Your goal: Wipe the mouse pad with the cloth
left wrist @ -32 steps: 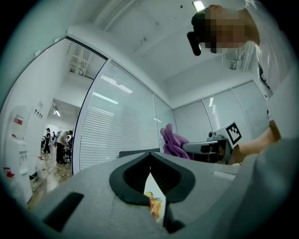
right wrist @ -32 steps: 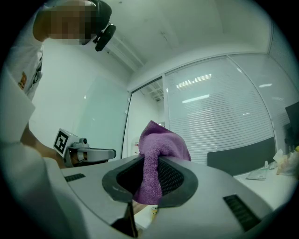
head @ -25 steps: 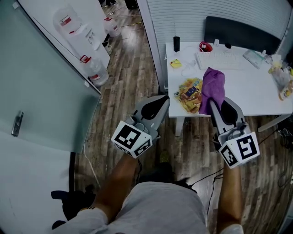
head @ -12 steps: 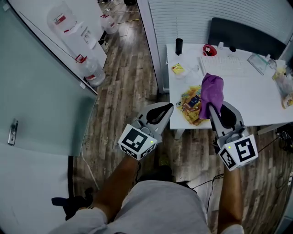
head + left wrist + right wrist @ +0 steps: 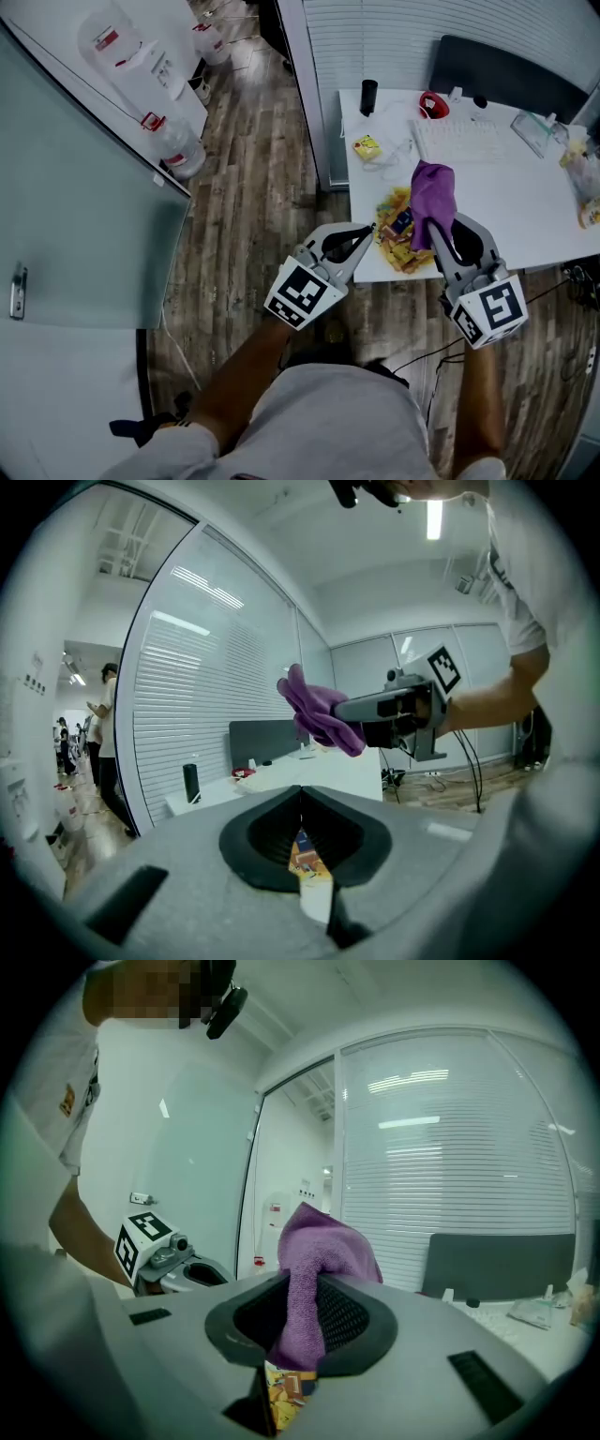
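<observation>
The mouse pad (image 5: 395,227) is a colourful orange and yellow sheet at the near left corner of the white table (image 5: 511,211). My right gripper (image 5: 435,223) is shut on a purple cloth (image 5: 431,190), which hangs bunched above the pad's right side. In the right gripper view the cloth (image 5: 314,1255) rises out of the jaws, with the pad (image 5: 281,1393) showing below. My left gripper (image 5: 367,231) is shut and holds nothing, its tip at the pad's left edge. The left gripper view shows the cloth (image 5: 317,710) off to the right.
On the table behind the pad lie a white keyboard (image 5: 464,141), a black cylinder (image 5: 368,94), a red object (image 5: 432,103) and a yellow item (image 5: 367,147). A dark chair (image 5: 506,66) stands behind. Water bottles (image 5: 141,56) and a glass wall are at left.
Both grippers have come closer to the table's near corner. The left gripper moved right to the pad's edge. The cloth stays in the right gripper.
</observation>
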A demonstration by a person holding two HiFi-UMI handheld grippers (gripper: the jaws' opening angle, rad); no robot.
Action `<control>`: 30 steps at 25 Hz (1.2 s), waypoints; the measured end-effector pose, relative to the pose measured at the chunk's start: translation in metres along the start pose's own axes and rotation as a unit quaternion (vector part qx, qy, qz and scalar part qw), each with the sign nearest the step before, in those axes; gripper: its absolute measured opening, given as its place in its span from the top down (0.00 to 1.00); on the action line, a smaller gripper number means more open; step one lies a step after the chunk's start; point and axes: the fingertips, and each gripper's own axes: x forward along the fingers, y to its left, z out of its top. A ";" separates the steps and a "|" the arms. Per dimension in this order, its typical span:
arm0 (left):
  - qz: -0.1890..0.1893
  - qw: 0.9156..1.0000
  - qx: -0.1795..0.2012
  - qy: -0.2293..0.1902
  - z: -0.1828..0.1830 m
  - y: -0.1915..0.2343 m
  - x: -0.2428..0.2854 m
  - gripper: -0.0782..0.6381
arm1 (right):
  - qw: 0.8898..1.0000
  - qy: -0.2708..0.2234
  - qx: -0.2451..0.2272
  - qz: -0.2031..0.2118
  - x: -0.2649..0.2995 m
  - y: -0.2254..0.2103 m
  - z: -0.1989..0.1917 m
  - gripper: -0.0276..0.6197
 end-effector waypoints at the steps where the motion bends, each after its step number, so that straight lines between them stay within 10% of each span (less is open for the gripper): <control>1: -0.006 1.000 0.002 0.008 -0.005 0.000 0.003 0.87 | 1.000 0.007 -0.003 0.003 0.004 0.000 -0.003 0.85; 15: -0.083 0.987 0.023 0.136 -0.077 -0.007 0.037 0.87 | 0.989 0.134 -0.038 0.046 0.047 0.014 -0.060 0.85; 30: -0.104 0.968 0.027 0.227 -0.117 -0.010 0.061 0.87 | 0.940 0.311 -0.075 0.123 0.094 0.031 -0.138 0.85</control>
